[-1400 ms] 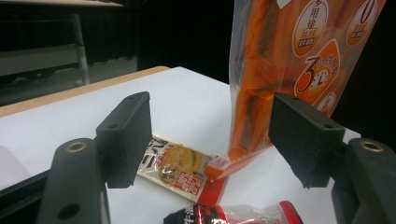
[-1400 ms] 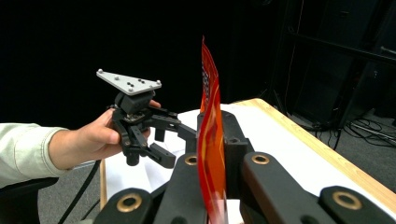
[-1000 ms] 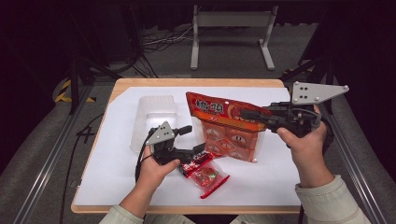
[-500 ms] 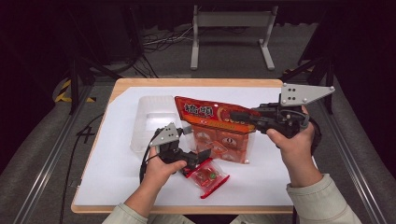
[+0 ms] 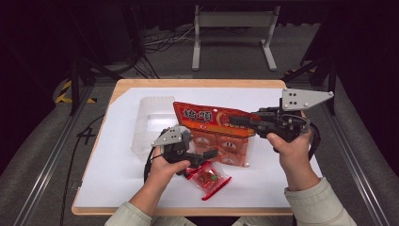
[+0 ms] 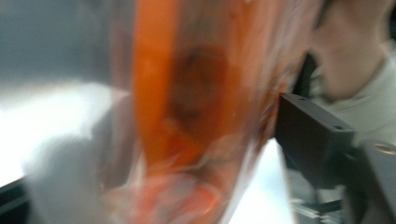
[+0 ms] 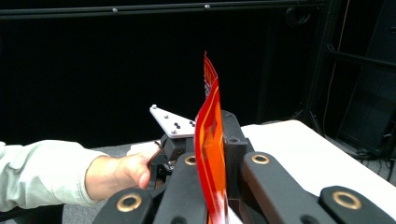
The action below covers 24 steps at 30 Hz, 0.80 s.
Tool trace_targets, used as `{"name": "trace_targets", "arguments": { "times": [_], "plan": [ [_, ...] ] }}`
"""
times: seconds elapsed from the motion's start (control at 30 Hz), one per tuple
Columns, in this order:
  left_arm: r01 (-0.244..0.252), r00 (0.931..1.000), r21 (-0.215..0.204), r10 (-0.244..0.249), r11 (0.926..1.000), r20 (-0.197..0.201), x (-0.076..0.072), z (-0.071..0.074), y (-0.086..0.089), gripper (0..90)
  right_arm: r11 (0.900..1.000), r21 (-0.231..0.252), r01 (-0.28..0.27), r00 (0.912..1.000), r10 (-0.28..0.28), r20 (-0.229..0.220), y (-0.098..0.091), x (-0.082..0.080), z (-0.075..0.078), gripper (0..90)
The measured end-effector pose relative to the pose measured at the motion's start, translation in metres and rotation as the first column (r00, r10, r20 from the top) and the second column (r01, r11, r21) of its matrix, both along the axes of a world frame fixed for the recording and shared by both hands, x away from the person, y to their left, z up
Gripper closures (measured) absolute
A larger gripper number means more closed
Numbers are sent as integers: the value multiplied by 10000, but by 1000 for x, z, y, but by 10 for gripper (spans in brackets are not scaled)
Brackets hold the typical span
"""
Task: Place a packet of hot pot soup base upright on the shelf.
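Your right gripper [image 5: 240, 120] pinches the top edge of the orange snack bag [image 5: 214, 134], holding it upright above the tabletop [image 5: 117, 174]. Your left gripper [image 5: 207, 155], fingers spread and just closing, reaches its lower edge to steady it. A small red packet [image 5: 207, 178] lies beneath.

Pale greenish sleeves [image 5: 314, 202] — black hand-held gripper [image 5: 241, 120] bodies, brass-coloured screws, grey triangular plates [image 5: 301, 99] — perhaps aluminium.

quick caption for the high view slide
Right gripper lifts an orange snack bag; left gripper reaches under it.
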<state>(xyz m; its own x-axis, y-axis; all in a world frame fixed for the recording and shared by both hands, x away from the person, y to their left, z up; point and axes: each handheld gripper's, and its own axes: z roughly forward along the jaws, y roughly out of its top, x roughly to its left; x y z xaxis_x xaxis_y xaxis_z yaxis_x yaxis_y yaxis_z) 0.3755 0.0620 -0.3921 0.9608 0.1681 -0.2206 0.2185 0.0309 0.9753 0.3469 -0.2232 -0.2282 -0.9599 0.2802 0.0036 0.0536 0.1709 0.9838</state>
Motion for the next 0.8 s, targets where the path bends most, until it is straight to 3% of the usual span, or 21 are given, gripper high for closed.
{"name": "trace_targets", "arguments": {
  "times": [0.2,0.4,0.53,0.8],
  "plan": [
    [892,9960,-263,-890,9957,91,-4,3,1,487,9991,379,-179,9996,187,-204,-4,2,-3,900],
    [1411,9897,36,-1412,9900,226,-7,5,3,650,9993,334,-159,9997,166,-203,-5,1,-3,900],
    [1571,9868,262,-1580,9872,348,-10,7,3,703,9995,308,-78,9998,84,-191,-7,1,-3,900],
    [1402,9901,582,-1404,9884,-13,-14,11,5,710,9999,61,156,9998,-155,-106,-8,1,-3,900]
  ]
}}
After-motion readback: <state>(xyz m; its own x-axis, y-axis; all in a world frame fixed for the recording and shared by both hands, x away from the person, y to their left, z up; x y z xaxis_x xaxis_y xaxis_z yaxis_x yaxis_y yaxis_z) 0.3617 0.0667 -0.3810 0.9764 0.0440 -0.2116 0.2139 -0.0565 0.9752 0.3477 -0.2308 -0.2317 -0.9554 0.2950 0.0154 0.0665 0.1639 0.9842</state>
